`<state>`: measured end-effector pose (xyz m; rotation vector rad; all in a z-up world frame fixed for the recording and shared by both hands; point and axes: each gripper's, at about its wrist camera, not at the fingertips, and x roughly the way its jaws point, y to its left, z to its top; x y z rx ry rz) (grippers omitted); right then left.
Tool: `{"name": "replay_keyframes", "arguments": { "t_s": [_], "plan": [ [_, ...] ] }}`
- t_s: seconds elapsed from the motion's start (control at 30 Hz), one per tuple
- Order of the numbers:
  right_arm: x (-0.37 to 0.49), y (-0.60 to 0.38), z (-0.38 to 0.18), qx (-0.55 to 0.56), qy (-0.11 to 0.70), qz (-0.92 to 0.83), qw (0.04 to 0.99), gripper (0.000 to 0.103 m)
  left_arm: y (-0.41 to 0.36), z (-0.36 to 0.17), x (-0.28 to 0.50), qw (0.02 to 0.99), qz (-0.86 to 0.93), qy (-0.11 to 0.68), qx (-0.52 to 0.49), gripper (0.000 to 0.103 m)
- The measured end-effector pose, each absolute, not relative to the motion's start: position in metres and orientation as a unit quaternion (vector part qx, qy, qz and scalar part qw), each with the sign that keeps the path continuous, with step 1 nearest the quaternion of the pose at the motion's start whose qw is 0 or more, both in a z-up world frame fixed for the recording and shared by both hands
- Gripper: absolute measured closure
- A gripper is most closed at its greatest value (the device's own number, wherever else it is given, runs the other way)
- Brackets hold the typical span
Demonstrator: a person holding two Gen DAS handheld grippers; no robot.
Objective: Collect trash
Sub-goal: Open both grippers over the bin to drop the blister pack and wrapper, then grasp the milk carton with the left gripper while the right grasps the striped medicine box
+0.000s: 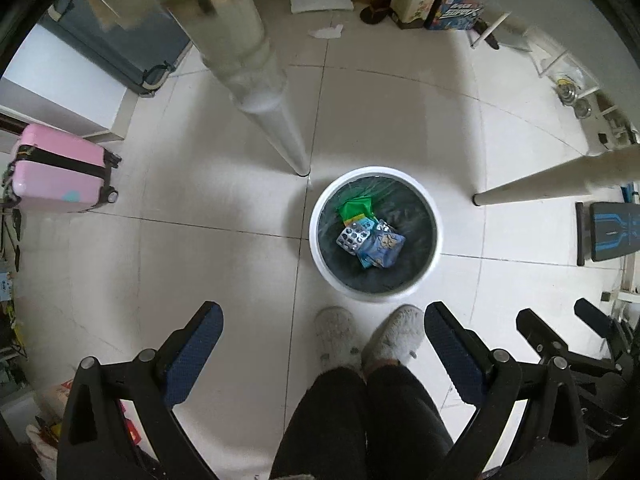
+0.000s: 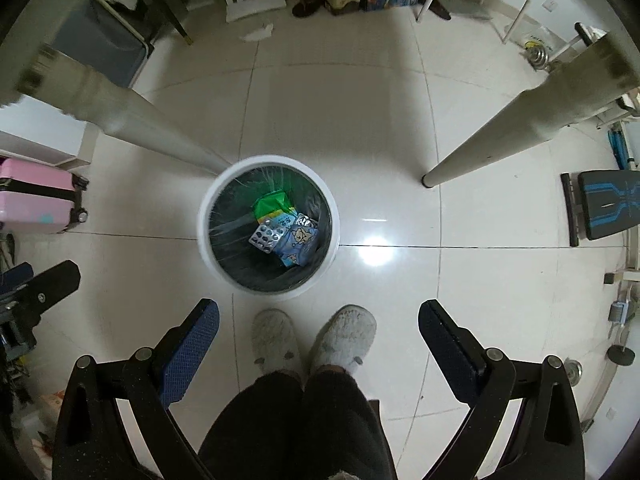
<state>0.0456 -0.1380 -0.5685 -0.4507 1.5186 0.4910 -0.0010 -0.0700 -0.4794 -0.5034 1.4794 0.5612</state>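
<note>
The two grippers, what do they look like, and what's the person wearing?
Both the left gripper and the right gripper have black angular plastic linkages with silver pivot bolts, and each finger carries a dark blue textured pad. No cables show. The person wears dark trousers and pale fluffy slippers.

I counted one white bin [image 2: 269, 286], one green packet [image 2: 270, 205], one blister pack [image 2: 267, 237], two blue wrappers [image 2: 301, 245], two slippers [image 2: 276, 340].

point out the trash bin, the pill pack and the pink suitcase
trash bin [image 2: 206, 216], right wrist view, white rim, left side
pill pack [image 2: 267, 237], right wrist view, middle of the foil sheet
pink suitcase [image 1: 56, 168], left wrist view, middle of the shell
</note>
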Motion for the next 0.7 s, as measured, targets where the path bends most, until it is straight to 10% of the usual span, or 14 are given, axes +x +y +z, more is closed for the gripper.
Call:
{"name": "replay_keyframes", "arguments": {
  "t_s": [0.7],
  "plan": [
    [0.109, -0.113, -0.274, -0.111, 0.636, 0.236, 0.727, 0.002, -0.051, -0.238, 0.056, 0.753, 0.279, 0.569, -0.176, 0.0]
  ]
}}
